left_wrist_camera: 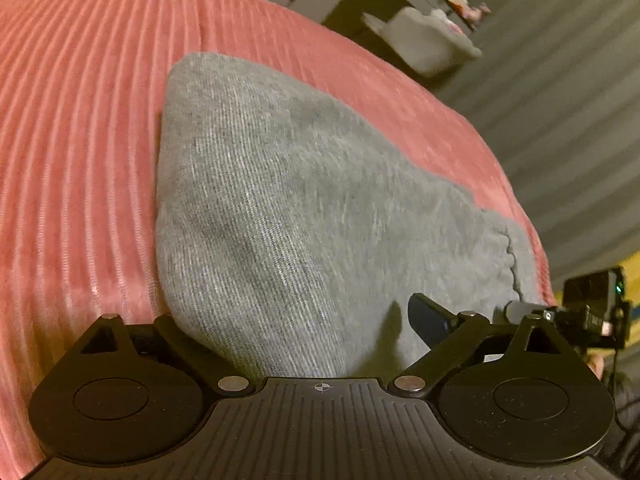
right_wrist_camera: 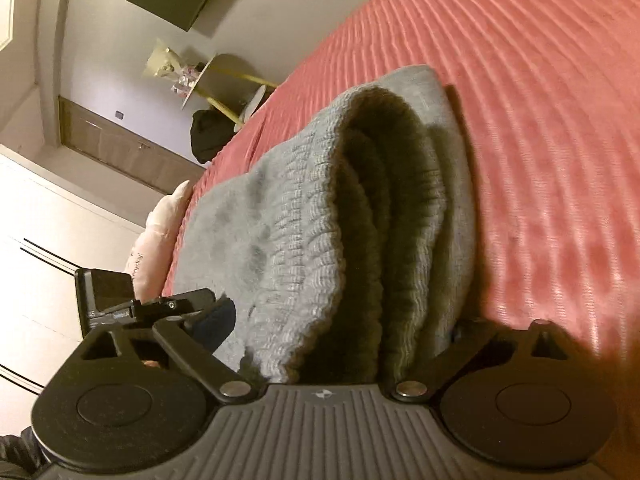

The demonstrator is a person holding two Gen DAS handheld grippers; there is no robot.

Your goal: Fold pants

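Observation:
Grey knit pants point(left_wrist_camera: 280, 184) lie folded into a thick bundle on a pink ribbed bedspread point(left_wrist_camera: 80, 120). My left gripper point(left_wrist_camera: 292, 316) straddles one end of the bundle with its jaws wide. Its blue right pad point(left_wrist_camera: 428, 320) hovers just over the cloth and throws a shadow on it. The left finger is hidden at the cloth's edge. In the right wrist view the stacked waistband point(right_wrist_camera: 320, 208) shows loose, uncompressed layers between the wide jaws of my right gripper point(right_wrist_camera: 340, 320). Cloth covers its right finger. The camera housing of each gripper shows in the other's view point(left_wrist_camera: 596, 296) point(right_wrist_camera: 104, 288).
The bed's edge runs close beside the pants, with grey floor point(left_wrist_camera: 560, 120) beyond. A pale pillow point(right_wrist_camera: 160, 232) lies at the bed's far end. Past the bed stand a white wardrobe point(right_wrist_camera: 40, 220), a round table with yellow legs point(right_wrist_camera: 216, 80) and a dark bag point(right_wrist_camera: 208, 132).

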